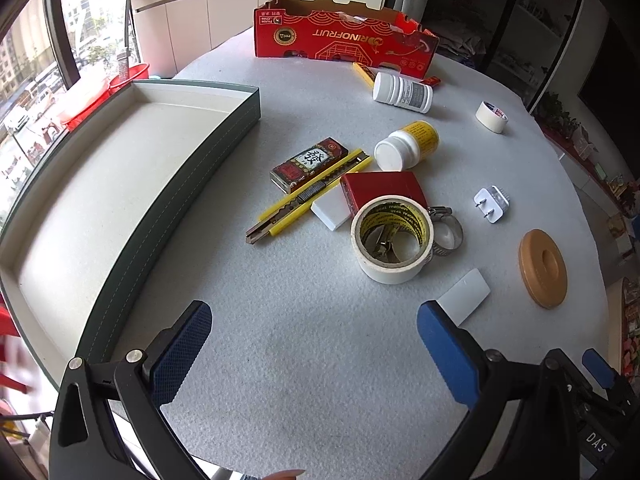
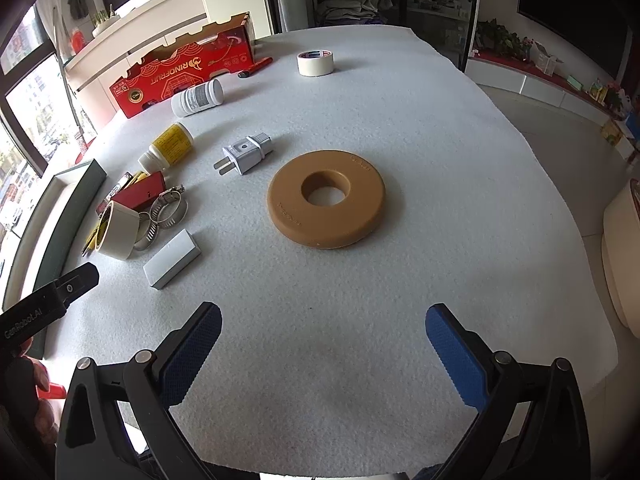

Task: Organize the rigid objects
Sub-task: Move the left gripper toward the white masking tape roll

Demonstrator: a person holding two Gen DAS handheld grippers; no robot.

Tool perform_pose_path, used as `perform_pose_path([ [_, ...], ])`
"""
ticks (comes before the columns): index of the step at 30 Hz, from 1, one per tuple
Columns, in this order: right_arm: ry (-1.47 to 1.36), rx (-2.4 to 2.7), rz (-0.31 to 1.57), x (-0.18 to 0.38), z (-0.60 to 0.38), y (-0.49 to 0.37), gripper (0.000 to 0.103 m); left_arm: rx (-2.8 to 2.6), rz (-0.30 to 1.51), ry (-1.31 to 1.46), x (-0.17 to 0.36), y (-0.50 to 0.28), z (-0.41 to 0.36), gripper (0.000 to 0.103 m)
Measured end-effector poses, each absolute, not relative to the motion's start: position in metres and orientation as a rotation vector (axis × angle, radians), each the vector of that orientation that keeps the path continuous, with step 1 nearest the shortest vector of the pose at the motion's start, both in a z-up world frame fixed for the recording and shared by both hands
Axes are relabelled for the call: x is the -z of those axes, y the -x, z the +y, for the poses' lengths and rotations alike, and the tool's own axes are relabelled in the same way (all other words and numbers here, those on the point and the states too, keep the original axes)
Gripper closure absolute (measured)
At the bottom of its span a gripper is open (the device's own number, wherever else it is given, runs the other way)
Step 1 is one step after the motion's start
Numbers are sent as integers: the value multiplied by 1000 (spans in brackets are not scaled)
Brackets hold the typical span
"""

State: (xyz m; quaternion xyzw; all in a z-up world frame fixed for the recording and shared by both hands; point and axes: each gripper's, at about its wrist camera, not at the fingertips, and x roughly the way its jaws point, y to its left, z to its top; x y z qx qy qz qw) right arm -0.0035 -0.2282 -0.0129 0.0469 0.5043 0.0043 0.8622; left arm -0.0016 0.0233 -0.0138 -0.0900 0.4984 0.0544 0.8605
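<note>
A pile of small objects lies mid-table: a big tape roll (image 1: 392,240), a yellow utility knife (image 1: 308,196), a red box (image 1: 382,192), a yellow-label bottle (image 1: 406,146), hose clamps (image 1: 446,228) and a patterned tin (image 1: 308,164). A tan ring (image 2: 326,198) lies flat ahead of my right gripper (image 2: 323,340), which is open and empty. A white block (image 2: 172,260) sits to its left, a plug adapter (image 2: 246,156) beyond. My left gripper (image 1: 314,334) is open over bare felt. To its left stands a green-walled tray (image 1: 224,160), its inside bare.
A red cardboard box (image 1: 344,38) stands at the table's far edge, with a white bottle (image 1: 402,92) lying in front of it. A small tape roll (image 2: 315,63) sits far back. The table's edge curves away on the right; windows are at the left.
</note>
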Motion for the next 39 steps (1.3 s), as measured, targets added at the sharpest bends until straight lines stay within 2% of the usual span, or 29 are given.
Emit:
perform_pose_path([
  [16, -69, -6, 1055, 13, -223, 8, 0, -228, 980, 159, 6, -39, 41, 0],
  [20, -58, -3, 1048, 11, -222, 8, 0, -259, 1065, 97, 18, -55, 41, 0],
  [27, -51, -5, 1046, 11, -220, 8, 0, -295, 1140, -58, 31, -27, 49, 0],
  [34, -50, -14, 1041, 11, -218, 9, 0, -249, 1069, 37, 23, 17, 67, 0],
  [39, -32, -23, 1040, 10, -213, 11, 0, -205, 1044, 81, 16, 19, 58, 0],
])
